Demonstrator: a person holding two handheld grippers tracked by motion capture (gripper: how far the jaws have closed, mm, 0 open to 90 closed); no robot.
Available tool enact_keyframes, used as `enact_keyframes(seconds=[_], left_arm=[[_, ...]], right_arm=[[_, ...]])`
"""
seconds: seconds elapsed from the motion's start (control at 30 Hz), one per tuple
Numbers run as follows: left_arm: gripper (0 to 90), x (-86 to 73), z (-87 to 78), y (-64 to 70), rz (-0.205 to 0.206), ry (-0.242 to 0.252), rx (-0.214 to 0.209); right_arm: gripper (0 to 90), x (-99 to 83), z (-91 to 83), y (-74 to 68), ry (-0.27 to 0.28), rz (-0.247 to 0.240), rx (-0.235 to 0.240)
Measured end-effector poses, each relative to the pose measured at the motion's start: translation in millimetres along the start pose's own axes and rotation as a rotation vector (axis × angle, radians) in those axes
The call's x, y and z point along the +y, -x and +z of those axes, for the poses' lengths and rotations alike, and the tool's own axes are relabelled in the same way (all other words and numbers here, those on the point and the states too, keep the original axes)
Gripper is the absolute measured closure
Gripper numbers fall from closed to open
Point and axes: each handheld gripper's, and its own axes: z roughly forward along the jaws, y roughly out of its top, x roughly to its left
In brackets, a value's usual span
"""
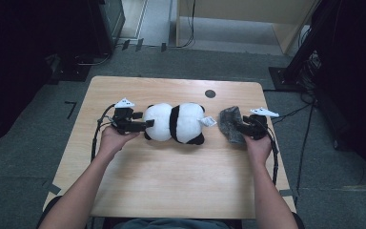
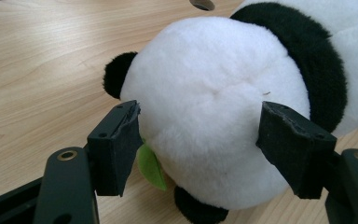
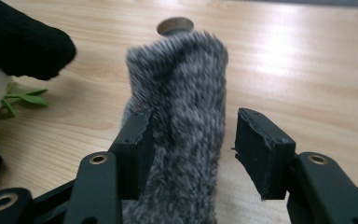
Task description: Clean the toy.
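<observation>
The left gripper [image 2: 200, 140] has its jaws wide open around the round white head end of the plush panda [image 2: 223, 107]. The pads [image 2: 116, 144] stand at both sides of the soft fur, and I cannot tell for sure if they press it; the fur bulges between them. The right gripper [image 3: 191, 149] also has its jaws open, with the grey fuzzy cloth [image 3: 186, 116] between them. The cloth lies against one pad, and a clear gap stays before the other pad.

In the high view the panda [image 1: 176, 122] lies on its side in the middle of the worktop [image 1: 171, 181], the left gripper [image 1: 145, 125] at its left end. The grey cloth [image 1: 231, 123] is just right of the panda, with a small white tag [image 1: 208, 121] between them, and the right gripper [image 1: 243, 129] is at the right side of the cloth. The near side of the panda has much bare wood; the far side has less, with a round hole [image 1: 210, 93] there.

The panda is thick and fluffy, white with black band, ears and paws, and a green leaf [image 2: 151, 165] at its underside. The cloth is hairy, mottled grey, standing in a fold. The worktop is smooth pale wood.
</observation>
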Motion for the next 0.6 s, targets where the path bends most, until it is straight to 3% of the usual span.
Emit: enact_keyframes(seconds=[0.1,0.27,0.43,0.5,0.6], left_arm=[[29.7,-2.6,1.7,0.0,-0.003,0.003,-0.007],[28.6,-5.7,4.6,-2.3,-0.026,0.012,-0.019],[27.7,-8.0,6.0,-3.3,-0.035,0.004,-0.03],[27.3,-10.8,6.3,-3.2,-0.04,0.017,-0.031],[27.5,-11.7,5.8,-3.4,-0.032,0.012,-0.032]], right_arm=[[49.3,-3.6,4.5,1.6,-0.004,0.026,0.02],[56.3,-5.9,9.4,-1.0,-0.043,0.017,0.038],[64.2,-6.5,13.6,-3.8,-0.092,0.01,0.023],[71.0,-6.1,15.8,-6.2,-0.125,-0.001,0.015],[77.6,-3.3,15.9,-12.5,-0.134,-0.034,-0.018]])
